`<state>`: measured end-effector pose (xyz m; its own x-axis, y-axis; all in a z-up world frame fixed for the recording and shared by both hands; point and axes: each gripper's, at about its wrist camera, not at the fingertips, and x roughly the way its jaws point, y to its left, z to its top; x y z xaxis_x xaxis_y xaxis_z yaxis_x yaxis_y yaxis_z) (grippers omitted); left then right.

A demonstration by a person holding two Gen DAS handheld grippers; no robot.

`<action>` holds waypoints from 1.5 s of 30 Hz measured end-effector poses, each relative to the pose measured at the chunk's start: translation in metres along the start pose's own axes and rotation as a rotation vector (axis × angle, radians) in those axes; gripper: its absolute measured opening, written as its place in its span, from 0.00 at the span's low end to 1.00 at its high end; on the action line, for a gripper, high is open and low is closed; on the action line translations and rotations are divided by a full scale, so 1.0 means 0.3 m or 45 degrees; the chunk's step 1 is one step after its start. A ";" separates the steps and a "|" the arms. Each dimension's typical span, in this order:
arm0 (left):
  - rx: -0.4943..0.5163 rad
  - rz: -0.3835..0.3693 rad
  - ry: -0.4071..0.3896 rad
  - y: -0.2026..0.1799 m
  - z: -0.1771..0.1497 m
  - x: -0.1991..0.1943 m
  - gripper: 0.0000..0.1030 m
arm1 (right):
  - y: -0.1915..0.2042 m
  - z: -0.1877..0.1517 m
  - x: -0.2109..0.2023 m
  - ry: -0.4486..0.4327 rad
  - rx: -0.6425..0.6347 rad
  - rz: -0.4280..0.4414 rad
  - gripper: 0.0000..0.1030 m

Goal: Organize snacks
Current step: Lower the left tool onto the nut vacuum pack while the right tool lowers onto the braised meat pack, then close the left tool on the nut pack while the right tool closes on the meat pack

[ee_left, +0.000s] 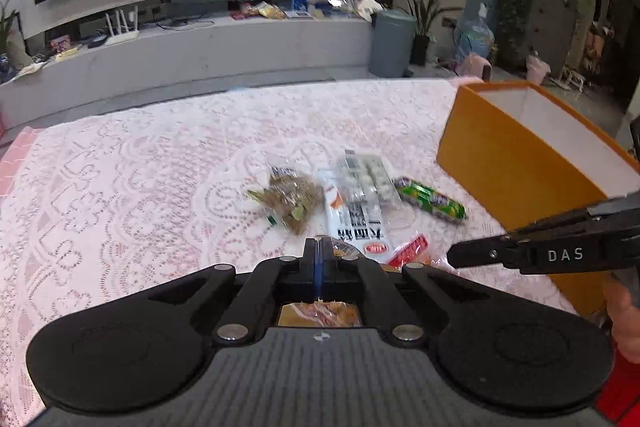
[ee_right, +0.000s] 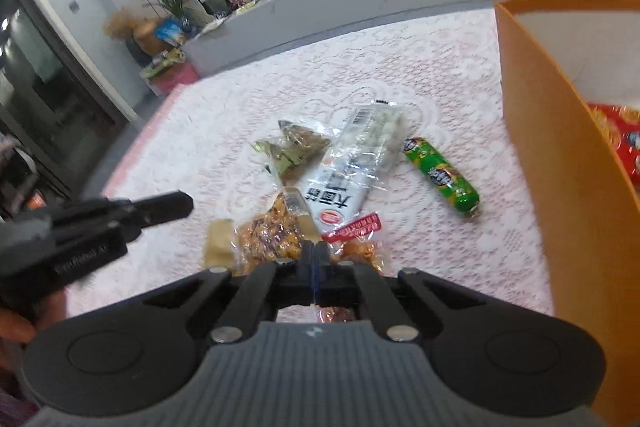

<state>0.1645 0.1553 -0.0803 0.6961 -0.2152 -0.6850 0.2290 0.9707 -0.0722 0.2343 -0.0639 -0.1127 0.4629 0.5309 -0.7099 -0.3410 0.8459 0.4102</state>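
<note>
Snacks lie on the pink lace cloth (ee_left: pixel 140 167): a clear bag of green-brown pieces (ee_left: pixel 290 197) (ee_right: pixel 294 151), a long white packet with white balls (ee_left: pixel 362 199) (ee_right: pixel 356 163), a green sausage-shaped pack (ee_left: pixel 432 201) (ee_right: pixel 442 177), and an orange-brown snack bag (ee_right: pixel 268 239) with a red label (ee_right: pixel 352 227). My left gripper (ee_left: pixel 319 247) is shut, above the orange bag's edge; it also shows in the right wrist view (ee_right: pixel 176 205). My right gripper (ee_right: pixel 314 253) is shut over the orange bag; it also shows in the left wrist view (ee_left: pixel 460 255). Whether either grips the bag is hidden.
An open orange box (ee_left: pixel 508 163) (ee_right: pixel 560 155) stands at the right, with a red packet (ee_right: pixel 616 139) inside. Beyond the table are a grey TV bench (ee_left: pixel 200 51), a grey bin (ee_left: pixel 390 41) and plants.
</note>
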 end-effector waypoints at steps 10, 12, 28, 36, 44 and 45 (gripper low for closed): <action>0.334 -0.013 0.138 -0.078 -0.065 0.082 0.60 | 0.073 -0.045 0.058 0.061 -0.296 -0.188 0.54; 0.394 -0.004 0.162 -0.082 -0.077 0.104 0.62 | 0.073 -0.058 0.085 0.114 -0.321 -0.214 0.56; 0.533 -0.096 0.233 -0.056 -0.073 0.226 0.88 | 0.084 -0.093 0.150 0.223 -0.411 -0.329 0.59; 0.339 -0.171 0.260 0.007 -0.064 0.268 0.93 | 0.090 -0.090 0.158 0.223 -0.412 -0.336 0.60; 0.287 -0.098 0.262 -0.029 -0.061 0.263 0.82 | 0.090 -0.092 0.151 0.219 -0.409 -0.339 0.58; 0.278 -0.090 0.265 -0.030 -0.062 0.262 0.82 | 0.087 -0.090 0.151 0.218 -0.403 -0.338 0.57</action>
<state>0.2046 0.1315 -0.1470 0.5238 -0.2331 -0.8193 0.4286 0.9033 0.0170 0.2243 -0.0191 -0.1495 0.4349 0.2585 -0.8626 -0.4746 0.8799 0.0244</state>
